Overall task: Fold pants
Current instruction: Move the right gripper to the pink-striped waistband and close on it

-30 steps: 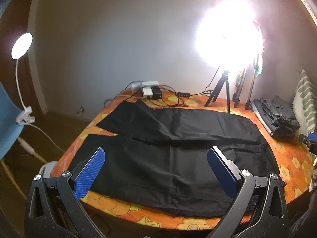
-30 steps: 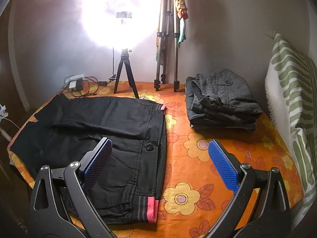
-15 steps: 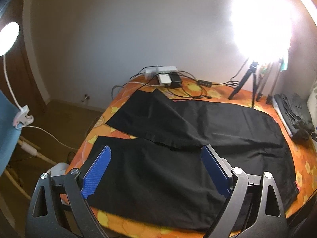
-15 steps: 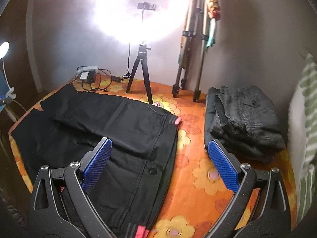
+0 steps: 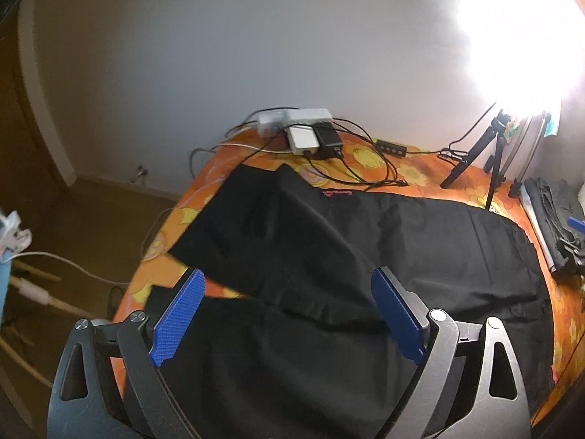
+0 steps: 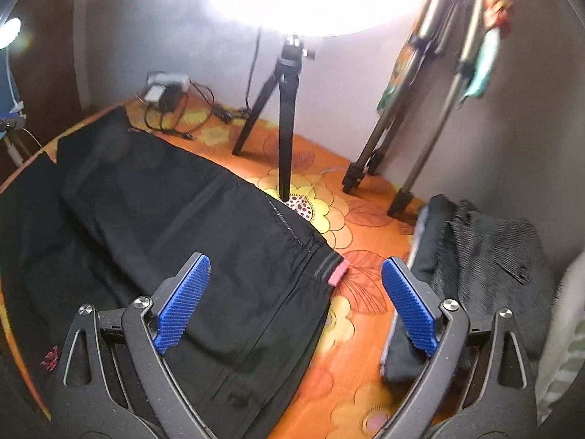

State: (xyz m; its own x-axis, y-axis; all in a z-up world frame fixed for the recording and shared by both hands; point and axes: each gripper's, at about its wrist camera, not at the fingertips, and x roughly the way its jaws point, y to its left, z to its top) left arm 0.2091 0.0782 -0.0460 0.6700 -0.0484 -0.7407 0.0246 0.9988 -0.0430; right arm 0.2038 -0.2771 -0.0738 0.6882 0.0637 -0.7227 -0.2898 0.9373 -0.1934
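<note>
Black pants (image 5: 365, 256) lie spread flat on an orange flowered cover (image 5: 420, 175), legs toward the left, waistband with a pink tab (image 6: 338, 272) toward the right. My left gripper (image 5: 289, 311) hovers open above the gap where the two legs part, nothing between its blue pads. In the right wrist view the pants (image 6: 182, 219) fill the left half. My right gripper (image 6: 296, 303) stands open over the far corner of the waistband, pads clear of the cloth.
A folded dark grey garment (image 6: 486, 267) lies at the right edge. A small tripod (image 6: 281, 117) under a bright lamp and taller tripod legs (image 6: 409, 139) stand at the back. A power strip with chargers and cables (image 5: 303, 131) sits at the back left.
Both grippers have moved forward and lower over the bed. The left one now sits over the leg split; the right one has rolled and come up to the waistband's far corner.
</note>
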